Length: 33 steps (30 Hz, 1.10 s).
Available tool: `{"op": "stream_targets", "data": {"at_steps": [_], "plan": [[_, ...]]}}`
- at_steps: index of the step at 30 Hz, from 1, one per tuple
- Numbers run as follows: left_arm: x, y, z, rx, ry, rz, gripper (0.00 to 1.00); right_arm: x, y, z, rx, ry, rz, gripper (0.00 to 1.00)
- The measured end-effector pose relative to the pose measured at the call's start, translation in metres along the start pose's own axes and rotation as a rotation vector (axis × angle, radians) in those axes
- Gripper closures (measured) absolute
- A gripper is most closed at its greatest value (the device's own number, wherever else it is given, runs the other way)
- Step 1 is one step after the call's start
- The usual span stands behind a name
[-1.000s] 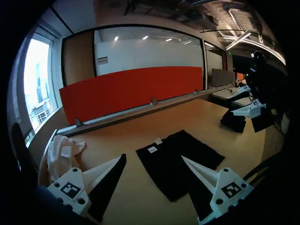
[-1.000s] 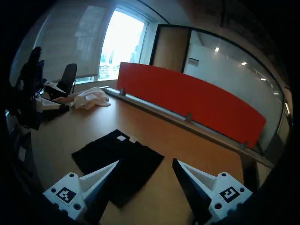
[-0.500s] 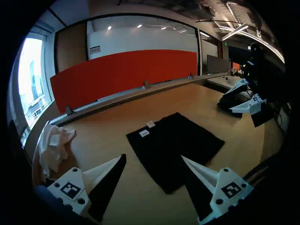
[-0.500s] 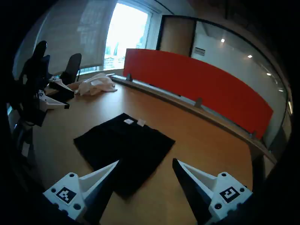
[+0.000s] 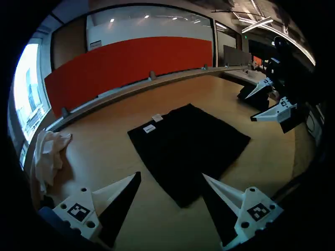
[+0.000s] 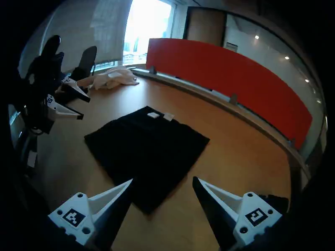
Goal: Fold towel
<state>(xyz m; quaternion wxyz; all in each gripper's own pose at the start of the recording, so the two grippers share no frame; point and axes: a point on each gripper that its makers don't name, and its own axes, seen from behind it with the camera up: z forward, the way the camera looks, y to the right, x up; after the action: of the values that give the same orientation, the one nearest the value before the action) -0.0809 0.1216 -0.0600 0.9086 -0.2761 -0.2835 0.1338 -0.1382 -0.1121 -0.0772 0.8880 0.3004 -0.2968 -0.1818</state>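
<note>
The black towel (image 5: 188, 138) lies flat on the wooden table (image 5: 104, 125) just ahead of the left gripper (image 5: 171, 175) and the right gripper (image 6: 162, 180), both with fingers spread apart.

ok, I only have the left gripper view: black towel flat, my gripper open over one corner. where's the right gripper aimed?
Observer: The right gripper is open too, straddling the black towel's corner nearest to it.
Operator: Gripping any cloth?
Observer: No. One side hangs over cloth, the other over bare table.
Operator: Anything behind me?
Observer: A dark chair stands by the window, beyond the left gripper.
</note>
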Motion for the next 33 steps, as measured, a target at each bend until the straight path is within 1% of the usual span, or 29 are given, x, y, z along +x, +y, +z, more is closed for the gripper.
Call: {"op": "stream_targets", "data": {"at_steps": [8, 17, 25, 29, 33], "plan": [[-0.028, 0.007, 0.016, -0.034, -0.066, -0.003, 0.03, -0.019, -0.012, 0.011, 0.034, -0.041, -0.01, 0.0], [-0.058, 0.015, 0.028, -0.072, -0.153, -0.003, 0.03, -0.04, -0.024, 0.024, 0.073, -0.094, -0.005, 0.0], [-0.071, 0.021, 0.034, -0.099, -0.21, 0.0, 0.03, -0.054, -0.028, 0.029, 0.093, -0.136, -0.01, 0.01], [-0.079, 0.022, 0.038, -0.106, -0.245, 0.007, 0.03, -0.06, -0.031, 0.031, 0.108, -0.159, -0.012, 0.08], [-0.084, 0.023, 0.04, -0.11, -0.269, 0.014, 0.04, -0.063, -0.032, 0.031, 0.118, -0.167, -0.013, 0.12]]}}
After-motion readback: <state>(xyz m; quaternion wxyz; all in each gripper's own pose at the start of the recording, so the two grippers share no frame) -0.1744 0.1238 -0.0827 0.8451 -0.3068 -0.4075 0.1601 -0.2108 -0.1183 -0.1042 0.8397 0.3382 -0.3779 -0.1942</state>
